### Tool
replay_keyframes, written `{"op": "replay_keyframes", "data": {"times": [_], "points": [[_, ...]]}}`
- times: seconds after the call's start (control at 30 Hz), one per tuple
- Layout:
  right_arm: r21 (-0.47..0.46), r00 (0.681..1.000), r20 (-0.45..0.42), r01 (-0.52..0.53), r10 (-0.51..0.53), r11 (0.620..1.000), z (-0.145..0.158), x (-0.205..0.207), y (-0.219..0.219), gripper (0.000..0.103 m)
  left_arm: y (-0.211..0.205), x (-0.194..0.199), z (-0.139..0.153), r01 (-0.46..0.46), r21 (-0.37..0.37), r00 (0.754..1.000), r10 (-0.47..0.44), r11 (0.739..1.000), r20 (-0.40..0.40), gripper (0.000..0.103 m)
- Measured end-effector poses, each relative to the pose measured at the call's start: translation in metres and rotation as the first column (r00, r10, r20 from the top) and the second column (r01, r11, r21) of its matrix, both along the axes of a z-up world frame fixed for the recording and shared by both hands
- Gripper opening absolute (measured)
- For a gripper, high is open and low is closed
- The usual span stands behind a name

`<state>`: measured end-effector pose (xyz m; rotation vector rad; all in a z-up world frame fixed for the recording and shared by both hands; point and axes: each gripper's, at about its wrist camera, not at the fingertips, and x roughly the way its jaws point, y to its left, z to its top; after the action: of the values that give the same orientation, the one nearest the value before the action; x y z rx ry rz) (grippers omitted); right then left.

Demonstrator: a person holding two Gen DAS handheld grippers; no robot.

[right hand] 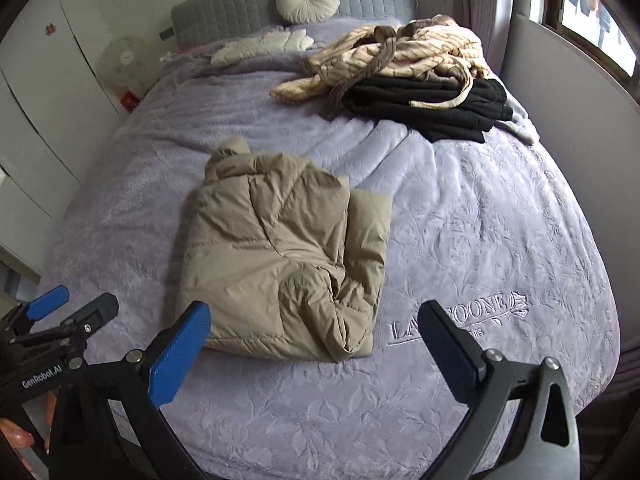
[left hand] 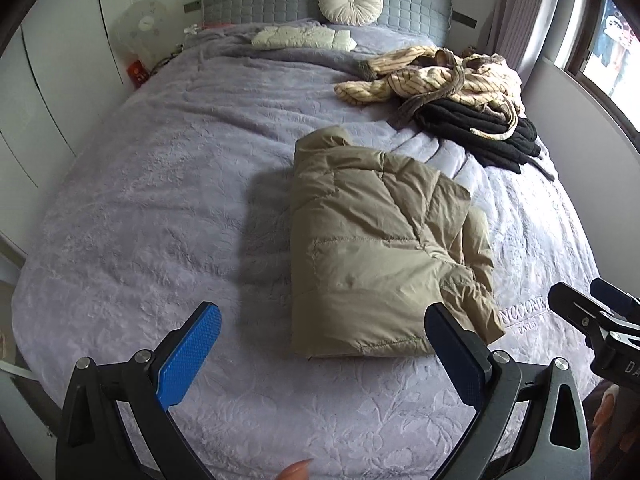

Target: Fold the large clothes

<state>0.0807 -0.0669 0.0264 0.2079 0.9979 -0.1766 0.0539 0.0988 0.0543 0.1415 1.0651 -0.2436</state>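
Observation:
A tan puffer jacket (left hand: 376, 248) lies folded into a compact rectangle on the lilac bedspread (left hand: 160, 200); it also shows in the right wrist view (right hand: 288, 256). My left gripper (left hand: 324, 332) is open and empty, held above the near edge of the jacket. My right gripper (right hand: 316, 332) is open and empty, also just short of the jacket's near edge. The right gripper shows at the right edge of the left wrist view (left hand: 600, 312); the left gripper shows at the left edge of the right wrist view (right hand: 68, 312).
A pile of clothes lies at the far right of the bed: a cream striped garment (right hand: 400, 52) on top of a black one (right hand: 432, 108). A round cushion (right hand: 308, 0) leans on the grey headboard (right hand: 224, 16). A fan (left hand: 140, 28) stands left of the bed.

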Motion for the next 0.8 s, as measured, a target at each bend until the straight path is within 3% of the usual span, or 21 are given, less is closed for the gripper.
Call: {"op": "replay_keyframes", "data": {"times": [0.27, 0.53, 0.8], "points": [[0.039, 0.999, -0.001, 0.044, -0.044, 0.998, 0.015, -0.005, -0.006, 0.103, -0.001, -0.007, 0.02, -0.018, -0.003, 0.999, 0.018, 1.0, 0.03, 0.102], [-0.046, 0.999, 0.005, 0.052, -0.052, 0.998, 0.023, -0.011, 0.005, 0.103, 0.0, -0.013, 0.036, -0.014, 0.007, 0.997, 0.013, 1.0, 0.074, 0.102], [-0.073, 0.999, 0.02, 0.047, -0.046, 0.996, 0.03, -0.013, 0.011, 0.103, 0.004, -0.015, 0.042, -0.034, 0.012, 0.996, 0.033, 0.999, 0.084, 0.102]]}}
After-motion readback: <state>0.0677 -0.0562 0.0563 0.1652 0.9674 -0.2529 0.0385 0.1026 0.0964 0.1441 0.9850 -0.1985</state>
